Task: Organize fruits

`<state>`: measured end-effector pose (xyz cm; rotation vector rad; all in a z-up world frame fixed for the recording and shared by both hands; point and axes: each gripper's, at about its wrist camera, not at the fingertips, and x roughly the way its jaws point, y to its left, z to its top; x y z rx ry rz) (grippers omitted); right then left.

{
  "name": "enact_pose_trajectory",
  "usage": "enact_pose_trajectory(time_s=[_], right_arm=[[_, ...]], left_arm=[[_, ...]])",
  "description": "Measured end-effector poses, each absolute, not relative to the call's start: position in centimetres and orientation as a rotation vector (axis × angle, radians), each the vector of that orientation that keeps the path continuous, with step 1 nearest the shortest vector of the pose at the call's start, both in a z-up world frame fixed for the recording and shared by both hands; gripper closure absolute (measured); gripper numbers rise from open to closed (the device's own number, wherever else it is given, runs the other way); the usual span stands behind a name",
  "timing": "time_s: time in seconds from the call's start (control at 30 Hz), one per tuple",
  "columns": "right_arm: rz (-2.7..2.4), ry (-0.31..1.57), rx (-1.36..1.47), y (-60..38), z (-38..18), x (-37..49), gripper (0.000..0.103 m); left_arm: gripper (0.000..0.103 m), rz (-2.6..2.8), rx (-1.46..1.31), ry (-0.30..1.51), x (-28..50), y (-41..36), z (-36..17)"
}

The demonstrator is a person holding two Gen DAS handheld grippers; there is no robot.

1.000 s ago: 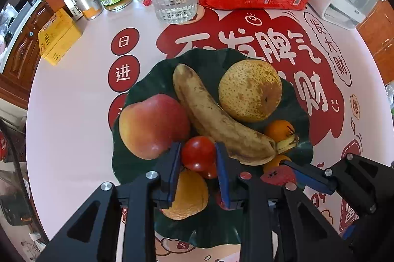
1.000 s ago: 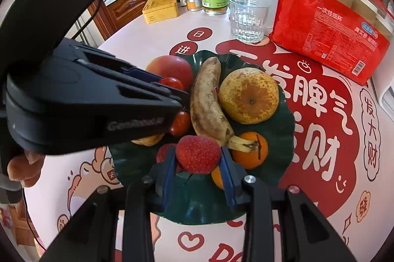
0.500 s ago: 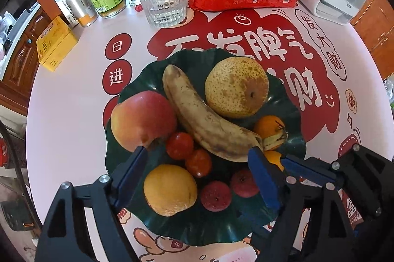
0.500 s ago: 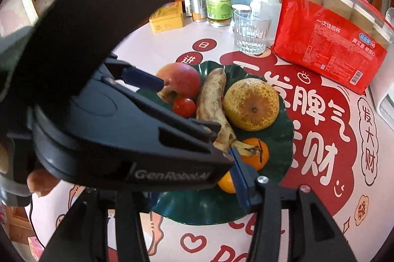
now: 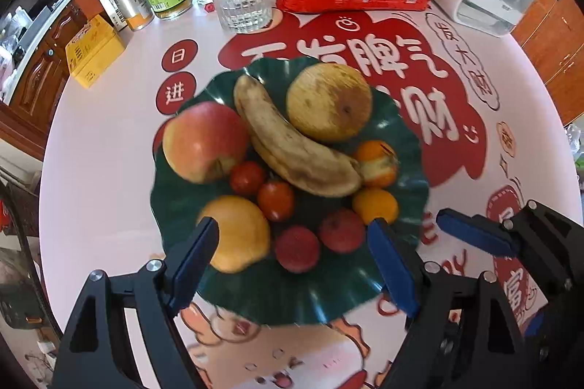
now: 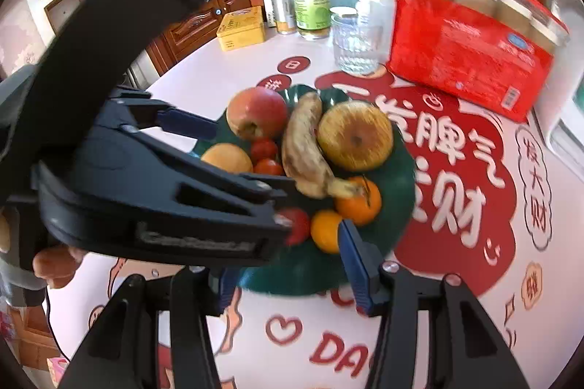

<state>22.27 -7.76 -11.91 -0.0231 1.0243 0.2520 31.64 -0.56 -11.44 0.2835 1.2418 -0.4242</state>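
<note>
Since a second ago both grippers let go: left gripper (image 5: 292, 264) spread wide and empty, its tomato (image 5: 275, 200) lying on the green plate (image 5: 292, 301). We note right gripper (image 6: 288, 264) apart too, empty, its lychee (image 5: 296, 248) beside the tomato.
</note>
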Motion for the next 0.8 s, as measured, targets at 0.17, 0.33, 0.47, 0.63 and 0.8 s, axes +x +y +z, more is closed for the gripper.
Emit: enact_pose_trajectory(time_s=[0.17, 0.33, 0.47, 0.63, 0.8], right_arm=[[0.224, 1.035, -0.002, -9.4, -11.6, 19.8, 0.052], [0.186, 1.029, -0.002, -11.0, -10.2, 16.8, 0.052], [0.146, 1.026, 0.01, -12.6, -9.0, 14.0, 0.052], [0.099, 1.035, 0.055, -14.4, -7.7, 11.1, 0.052], [0.035, 1.013, 0.107, -16.0, -5.0, 7.6, 0.052]], left_arm=[[0.02, -0.414, 0.261, 1.217, 28.3, -0.9, -10.3], [0.019, -0.398, 0.217, 1.184, 24.3, -1.1, -8.6], [0.019, -0.349, 0.203, 1.124, 21.2, -1.2, -6.6], [0.019, -0.309, 0.183, 1.074, 17.4, -1.1, -4.0], [0.019, -0.303, 0.166, 1.032, 12.7, -1.0, -1.3]])
